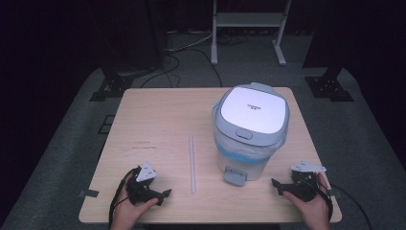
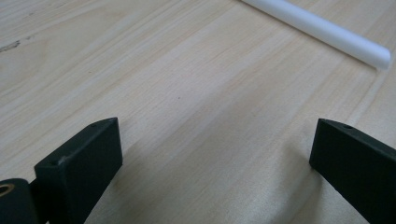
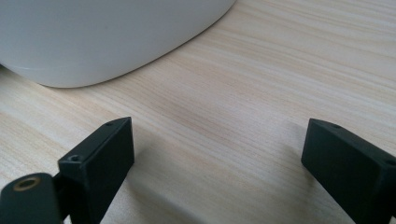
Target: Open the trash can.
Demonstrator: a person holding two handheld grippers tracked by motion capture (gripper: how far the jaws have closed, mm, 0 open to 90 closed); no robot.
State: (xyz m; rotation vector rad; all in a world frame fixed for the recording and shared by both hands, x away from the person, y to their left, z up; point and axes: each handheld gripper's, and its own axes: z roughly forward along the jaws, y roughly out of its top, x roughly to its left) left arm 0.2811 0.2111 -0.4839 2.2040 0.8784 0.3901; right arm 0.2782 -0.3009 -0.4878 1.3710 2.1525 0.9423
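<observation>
Bin (image 1: 250, 132) on table (image 1: 153, 120) right half, tube (image 1: 192, 163) just left, grippers at near corners.

**Pale wood, white bin, black jaws**

The table (image 1: 158, 120) is light blond wood with fine straight grain. On its right half stands a bin (image 1: 249, 136) with a white lid framed in grey, a grey pedal at its near foot, and a pale blue liner showing round the rim. A white tube (image 1: 192, 163) lies mid-table. The left gripper (image 1: 160, 195) and right gripper (image 1: 280, 186) are black, each topped by a light grey plate. The carpet (image 1: 364, 143) is dark grey.
</observation>
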